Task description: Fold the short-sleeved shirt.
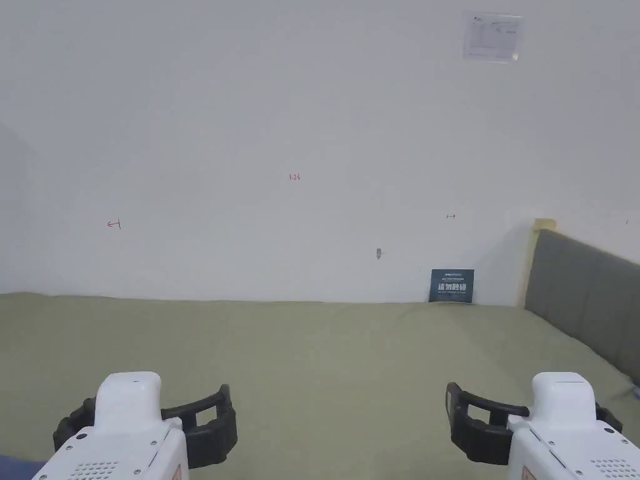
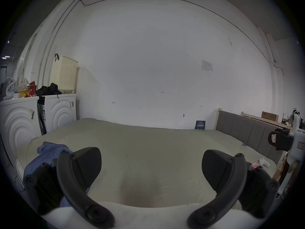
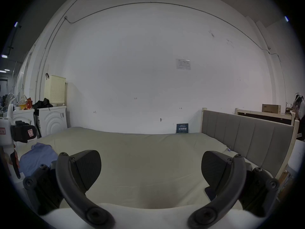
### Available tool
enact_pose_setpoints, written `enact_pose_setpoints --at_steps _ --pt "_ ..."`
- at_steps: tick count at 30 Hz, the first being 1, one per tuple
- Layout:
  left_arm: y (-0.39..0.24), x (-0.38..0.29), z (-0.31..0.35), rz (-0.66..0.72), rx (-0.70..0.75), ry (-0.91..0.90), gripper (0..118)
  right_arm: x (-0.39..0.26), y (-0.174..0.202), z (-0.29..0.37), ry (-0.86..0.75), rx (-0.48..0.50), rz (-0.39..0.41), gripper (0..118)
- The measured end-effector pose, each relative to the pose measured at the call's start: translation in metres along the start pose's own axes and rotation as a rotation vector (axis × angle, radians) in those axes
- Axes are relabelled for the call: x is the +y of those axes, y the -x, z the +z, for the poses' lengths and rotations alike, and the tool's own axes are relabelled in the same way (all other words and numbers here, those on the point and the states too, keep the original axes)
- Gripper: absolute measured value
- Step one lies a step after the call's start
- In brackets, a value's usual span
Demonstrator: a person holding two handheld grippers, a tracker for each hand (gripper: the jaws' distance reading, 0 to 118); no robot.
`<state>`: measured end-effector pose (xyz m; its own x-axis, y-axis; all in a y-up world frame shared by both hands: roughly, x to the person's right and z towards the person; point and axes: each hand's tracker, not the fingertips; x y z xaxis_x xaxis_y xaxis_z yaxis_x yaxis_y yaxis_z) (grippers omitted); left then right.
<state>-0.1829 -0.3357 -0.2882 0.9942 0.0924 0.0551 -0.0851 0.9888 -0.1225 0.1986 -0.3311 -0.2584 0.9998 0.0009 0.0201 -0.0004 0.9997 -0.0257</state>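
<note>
A blue short-sleeved shirt lies crumpled on the left end of the olive-green bed sheet; the right gripper view has it low on the left. In the head view a blue corner of the shirt peeks in at the bottom left. My left gripper hovers low over the near left of the bed, to the right of the shirt, jaws wide apart and holding nothing. My right gripper hovers at the near right, also open and holding nothing.
A grey padded headboard bounds the bed on the right. A white wall runs along the far side, with a dark sign card leaning on it. Two washing machines and a cream basket stand left. A person is far right.
</note>
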Motion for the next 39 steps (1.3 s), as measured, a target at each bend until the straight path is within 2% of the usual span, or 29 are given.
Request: enact_pose_setpoints --at_steps 39 --pt "-0.0008 0.0031 0.0024 -0.004 -0.014 -0.01 118 0.0034 0.0011 0.001 -0.004 0.004 0.024 118"
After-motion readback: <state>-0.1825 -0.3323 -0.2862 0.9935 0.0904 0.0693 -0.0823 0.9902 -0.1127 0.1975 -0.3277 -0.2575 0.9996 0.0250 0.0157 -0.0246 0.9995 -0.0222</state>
